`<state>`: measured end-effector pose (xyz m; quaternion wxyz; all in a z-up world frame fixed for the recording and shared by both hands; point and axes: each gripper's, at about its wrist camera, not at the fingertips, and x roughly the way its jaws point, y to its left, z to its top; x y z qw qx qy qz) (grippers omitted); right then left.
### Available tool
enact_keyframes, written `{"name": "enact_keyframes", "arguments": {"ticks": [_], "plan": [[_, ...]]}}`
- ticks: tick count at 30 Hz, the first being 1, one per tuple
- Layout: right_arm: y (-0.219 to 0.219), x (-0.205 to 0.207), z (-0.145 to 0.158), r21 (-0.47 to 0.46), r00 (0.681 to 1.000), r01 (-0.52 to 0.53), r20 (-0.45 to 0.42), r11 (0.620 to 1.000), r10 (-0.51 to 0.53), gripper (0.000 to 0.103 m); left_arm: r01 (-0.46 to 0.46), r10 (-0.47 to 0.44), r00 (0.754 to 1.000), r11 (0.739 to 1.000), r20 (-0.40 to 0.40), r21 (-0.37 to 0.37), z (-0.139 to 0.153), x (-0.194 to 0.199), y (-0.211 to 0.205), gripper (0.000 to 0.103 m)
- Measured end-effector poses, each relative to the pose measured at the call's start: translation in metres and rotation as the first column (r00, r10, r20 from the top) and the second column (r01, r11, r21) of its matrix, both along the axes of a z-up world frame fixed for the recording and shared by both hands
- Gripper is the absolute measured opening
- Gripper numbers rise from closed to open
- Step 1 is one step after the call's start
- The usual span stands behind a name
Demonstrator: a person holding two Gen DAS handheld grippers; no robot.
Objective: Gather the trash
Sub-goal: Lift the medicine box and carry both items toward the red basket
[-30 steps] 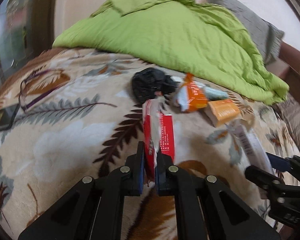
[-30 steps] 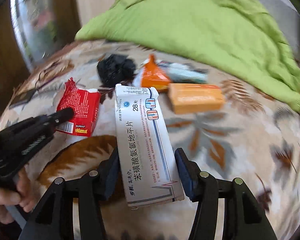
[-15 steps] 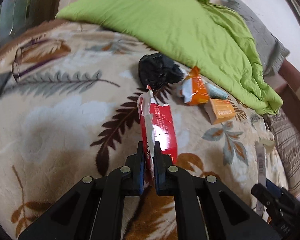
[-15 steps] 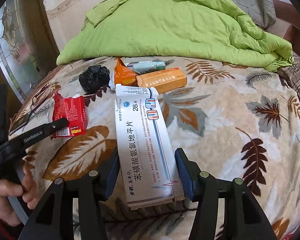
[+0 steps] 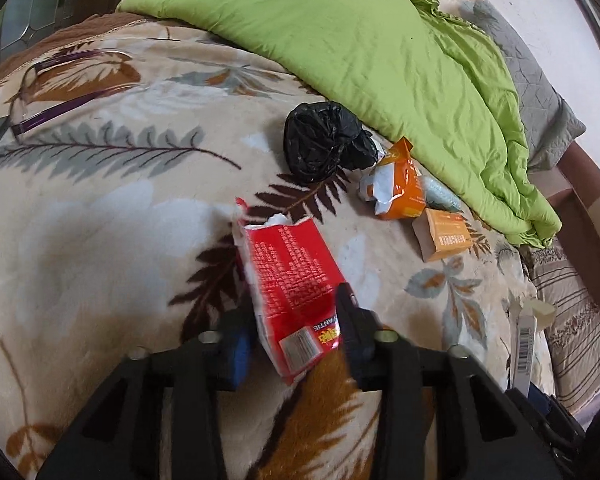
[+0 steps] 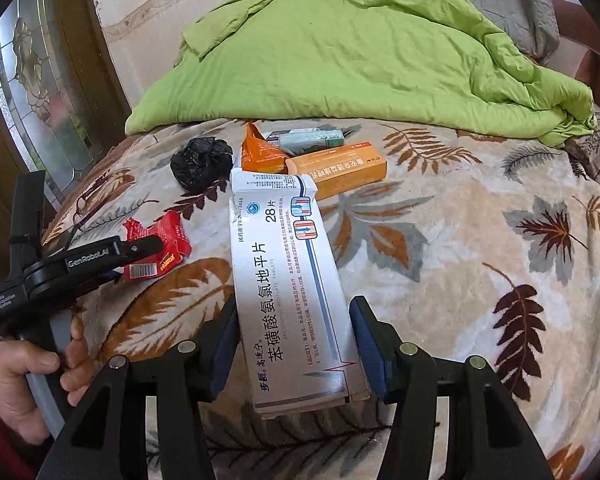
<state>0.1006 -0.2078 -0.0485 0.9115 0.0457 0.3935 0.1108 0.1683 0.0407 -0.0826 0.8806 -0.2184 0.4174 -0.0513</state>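
We logged two items in hand. Left gripper (image 5: 296, 320): fingers spread apart around the torn red wrapper (image 5: 290, 284), lower centre, apparently not clamped. Right gripper (image 6: 294, 344): fingers closed against the white tablet box (image 6: 286, 280), centre frame. On the bed's leaf-print blanket (image 6: 480, 248), upper centre: black bag (image 6: 202, 162), orange packet (image 6: 262, 154), orange carton (image 6: 340, 168). Step, we judged: gathering; next, regrip wrapper.

Soft daylight, maybe from the window (image 6: 32, 92), makes both pictures bright, edges bend round and dark, and the left gripper (image 5: 292, 320) looks blurry.
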Motion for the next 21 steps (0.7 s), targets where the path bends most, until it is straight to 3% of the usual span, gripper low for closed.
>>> {"name": "enact_keyframes", "arguments": {"ticks": [1,5,12,21], "plan": [[0.0,0.0,0.0,0.001,1.0,-0.002,0.0,1.0,0.002,0.059,0.003,-0.003,1.0,1.0,-0.013,0.005,-0.002,0.003,0.0,0.008],[0.002,0.0,0.0,-0.007,1.0,-0.006,0.005,1.0,0.006,0.059,0.001,-0.001,1.0,1.0,0.016,0.012,0.002,-0.001,-0.001,0.006],[-0.001,-0.004,0.006,-0.009,0.999,0.017,0.041,1.0,-0.017,0.059,0.061,-0.093,0.975,0.985,0.202,0.163,0.037,-0.033,-0.034,0.003],[-0.025,-0.027,0.018,0.024,0.992,0.084,0.089,0.996,-0.086,0.059,0.046,-0.203,0.918,0.908,0.342,0.416,0.064,-0.085,-0.079,0.003]]}}
